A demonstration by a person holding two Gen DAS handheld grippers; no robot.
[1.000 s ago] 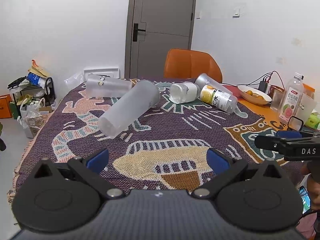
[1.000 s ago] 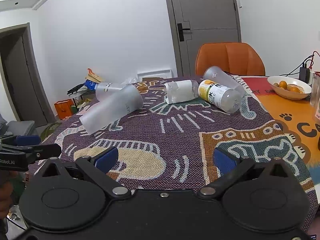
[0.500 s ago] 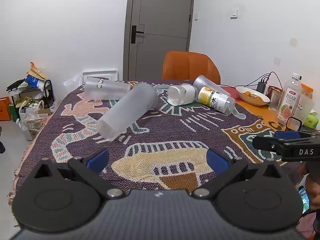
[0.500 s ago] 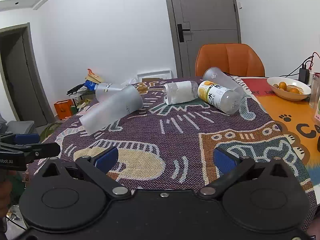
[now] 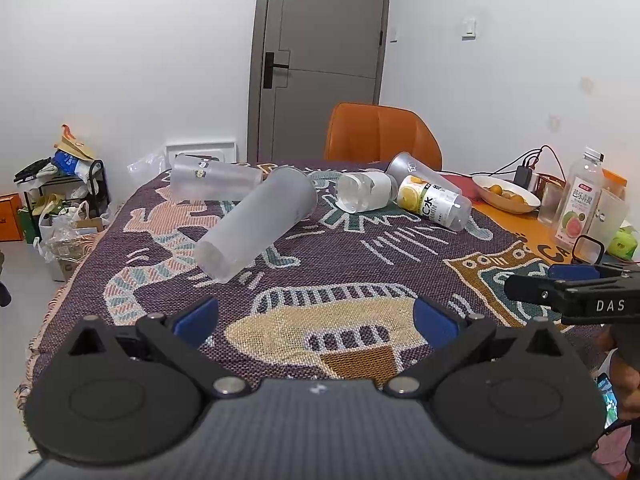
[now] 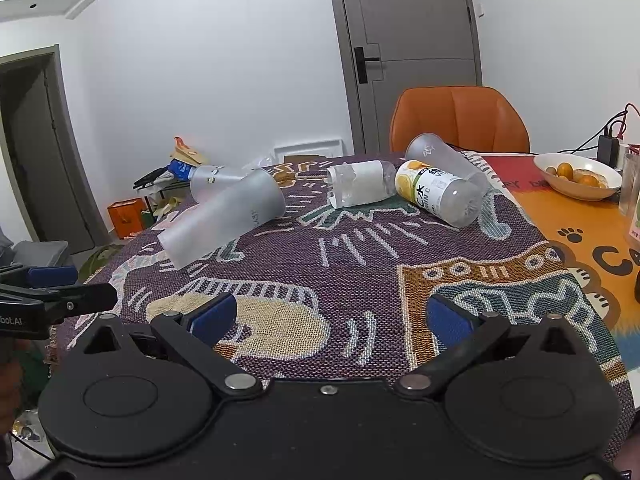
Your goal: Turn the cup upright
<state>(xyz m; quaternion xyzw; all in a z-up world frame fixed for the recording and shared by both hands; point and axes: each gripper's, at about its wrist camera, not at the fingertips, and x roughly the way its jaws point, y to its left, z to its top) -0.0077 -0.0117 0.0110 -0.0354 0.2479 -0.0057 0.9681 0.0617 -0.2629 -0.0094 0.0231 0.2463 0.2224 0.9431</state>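
Jaws, left: your left gripper (image 5: 316, 318) stands wide apart, its blue pads (image 5: 196, 318) over the woven blanket (image 5: 340, 272) and closed on nothing.
Jaws, right: your right gripper (image 6: 328, 318) is spread just as wide, its blue pads (image 6: 212, 316) clear of every cup and touching nothing.
Change since a second ago: very little; the left wrist view has tipped up slightly, so the cups sit a touch lower in frame and more of the door (image 5: 320, 60) shows. The right wrist view is all but the same, and no cup has shifted.
Blanket: it covers most of the table, with an orange mat (image 6: 580, 232) showing at its right edge.
Chair: an orange chair (image 5: 380, 136) stands at the far end of the table.
Task cup: the large frosted cup (image 5: 256, 220) lies on its side at centre left, base toward you, mouth pointing away, well ahead of both grippers.
Second cup: another frosted cup (image 5: 212, 178) lies on its side behind it, touching or nearly so.
Far cups: a white-labelled cup (image 5: 362, 192), a lemon-printed cup (image 5: 432, 202) and a plain clear cup (image 5: 412, 168) lie together near the chair.
Fruit bowl: a white bowl (image 5: 506, 194) with small oranges sits on the mat.
Bottle: a pink-labelled bottle (image 5: 578, 200) stands upright near the bowl.
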